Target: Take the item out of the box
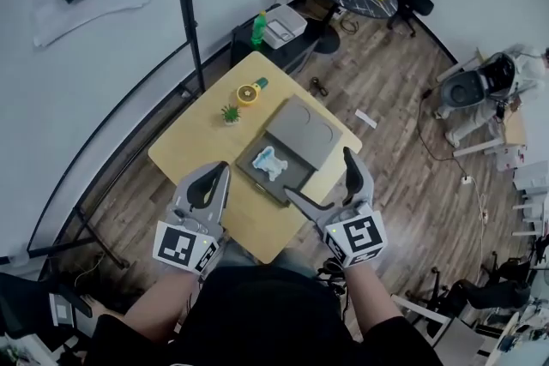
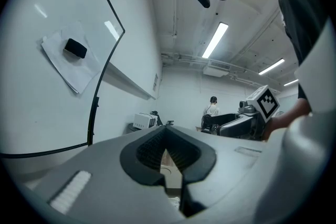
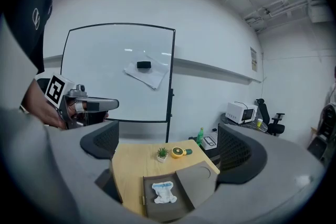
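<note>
We hold both grippers low in the frame, short of the table (image 1: 193,152), the right gripper (image 1: 316,173) spread wide, seemingly readied for the item (image 1: 269,161) lying in the open box (image 1: 290,183) at centre, the left gripper (image 1: 214,176) closed and empty.

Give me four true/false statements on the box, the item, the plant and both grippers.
1. The box is open, its lid flipped aside. True.
2. The right gripper holds the white and blue item. False: its jaws are wide apart and empty, and the item lies in the box.
3. The left gripper has its jaws together with nothing between them. True.
4. The plant stands inside the box. False: it stands on the table, beyond the box.
</note>
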A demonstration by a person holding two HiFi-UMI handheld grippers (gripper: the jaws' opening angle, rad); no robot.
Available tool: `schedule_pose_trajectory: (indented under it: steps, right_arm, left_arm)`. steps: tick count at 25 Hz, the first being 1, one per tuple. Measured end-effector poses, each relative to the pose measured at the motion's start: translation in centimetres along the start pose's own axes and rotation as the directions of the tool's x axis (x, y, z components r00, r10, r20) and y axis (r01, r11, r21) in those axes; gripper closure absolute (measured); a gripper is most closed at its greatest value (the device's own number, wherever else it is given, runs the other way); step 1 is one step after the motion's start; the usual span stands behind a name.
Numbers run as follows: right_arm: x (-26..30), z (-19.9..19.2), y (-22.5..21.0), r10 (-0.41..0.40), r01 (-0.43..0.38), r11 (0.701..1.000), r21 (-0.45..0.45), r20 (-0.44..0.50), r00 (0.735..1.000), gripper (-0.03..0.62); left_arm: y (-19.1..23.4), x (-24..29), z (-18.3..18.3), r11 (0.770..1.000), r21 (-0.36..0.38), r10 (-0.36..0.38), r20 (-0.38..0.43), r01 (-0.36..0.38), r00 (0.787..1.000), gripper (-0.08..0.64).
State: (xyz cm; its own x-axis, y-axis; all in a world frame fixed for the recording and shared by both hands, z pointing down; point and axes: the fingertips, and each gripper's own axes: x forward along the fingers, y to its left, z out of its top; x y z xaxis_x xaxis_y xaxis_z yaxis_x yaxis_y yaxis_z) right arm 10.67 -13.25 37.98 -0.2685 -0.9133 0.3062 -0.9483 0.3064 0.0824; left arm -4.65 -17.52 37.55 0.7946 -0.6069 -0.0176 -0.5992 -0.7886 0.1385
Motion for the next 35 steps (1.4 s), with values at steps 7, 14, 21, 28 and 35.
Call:
schedule_pose_trajectory:
  steps: [7,14,21,28,35]
  right_arm:
    - [2.4,-1.0,-1.9,0.068,-0.068,0.998,0.001,-0.032,0.997,-0.002]
    - [6.0,-2.4,-2.3,0.181,-0.184,0.983,-0.008,-0.131,0.975,0.0]
    - [9.4,-5.3,-2.7,0.233,-0.245,0.969,-0.033,-0.21,0.949,0.003]
    - [12.6,-10.3,-2.1,0.275,-0.312,0.949,-0.044,-0.37,0.888,0.003]
    - [15.0,-15.3,-1.5,0.29,-0.353,0.935,-0.033,-0.5,0.816,0.005]
  left_arm:
    - [-0.3,2.5,-0.2,1.0,0.01,0.029,-0.001,-0.029,1.0,0.561]
    - [-0.3,4.2,-0.8,0.997,-0.001,0.078,-0.015,-0.078,0.997,0.561]
    - [0.5,5.4,-1.8,0.994,-0.011,0.11,-0.029,-0.111,0.993,0.561]
    - [1.3,5.2,-2.9,0.99,-0.024,0.14,-0.049,-0.142,0.989,0.561]
    - [1.3,5.1,-4.2,0.988,-0.044,0.148,-0.061,-0.151,0.987,0.561]
